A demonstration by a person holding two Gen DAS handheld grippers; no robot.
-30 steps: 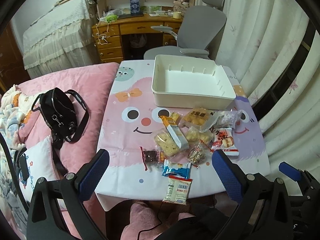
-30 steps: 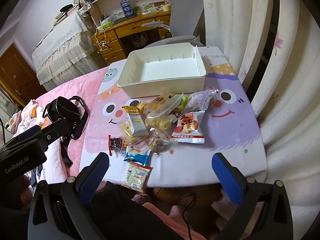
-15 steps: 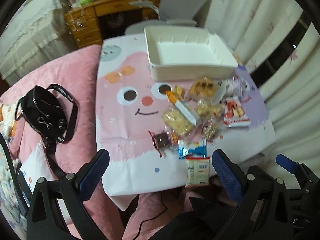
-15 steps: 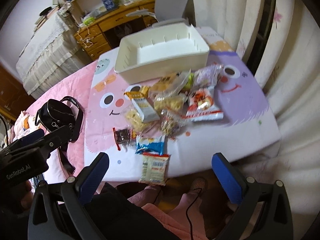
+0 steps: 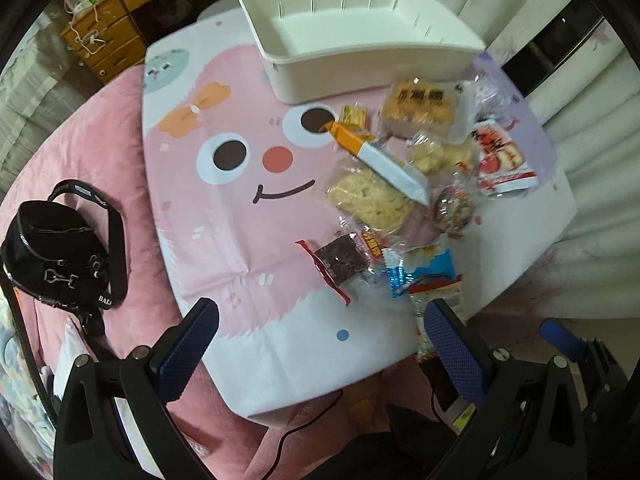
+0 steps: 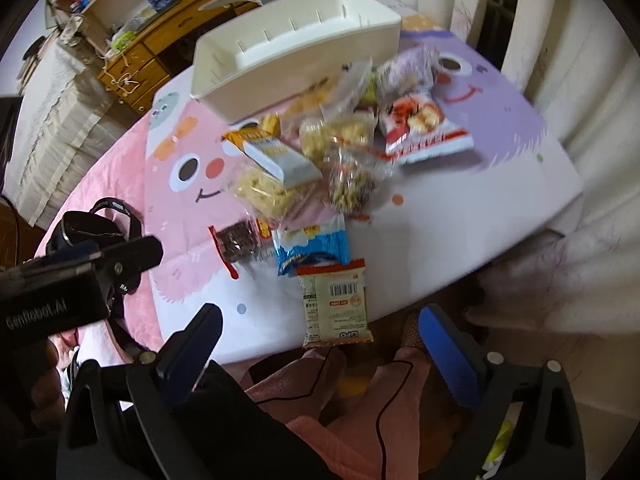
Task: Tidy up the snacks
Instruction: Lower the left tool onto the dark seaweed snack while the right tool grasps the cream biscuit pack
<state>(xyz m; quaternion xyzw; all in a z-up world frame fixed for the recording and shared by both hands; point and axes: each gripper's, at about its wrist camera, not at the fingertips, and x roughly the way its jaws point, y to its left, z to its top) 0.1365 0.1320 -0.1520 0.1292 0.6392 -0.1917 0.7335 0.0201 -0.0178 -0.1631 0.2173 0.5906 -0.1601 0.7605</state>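
A pile of snack packets lies on the cartoon-face tablecloth in front of an empty white bin. Nearest the table's front edge are a pale barcode packet, a blue packet and a dark brownie pack. My left gripper hangs open above the front edge, pointing down, with nothing between its fingers. My right gripper hovers just short of the pale packet. Its jaws are closing slightly and grip nothing.
A black bag lies on the pink bedding left of the table. White curtains hang close on the right. A wooden desk stands beyond the bin. A person's lap in pink sits under the front edge.
Both grippers have come down toward the table's front edge and tipped to look more steeply down, so the snacks appear larger. The right jaws have narrowed a little.
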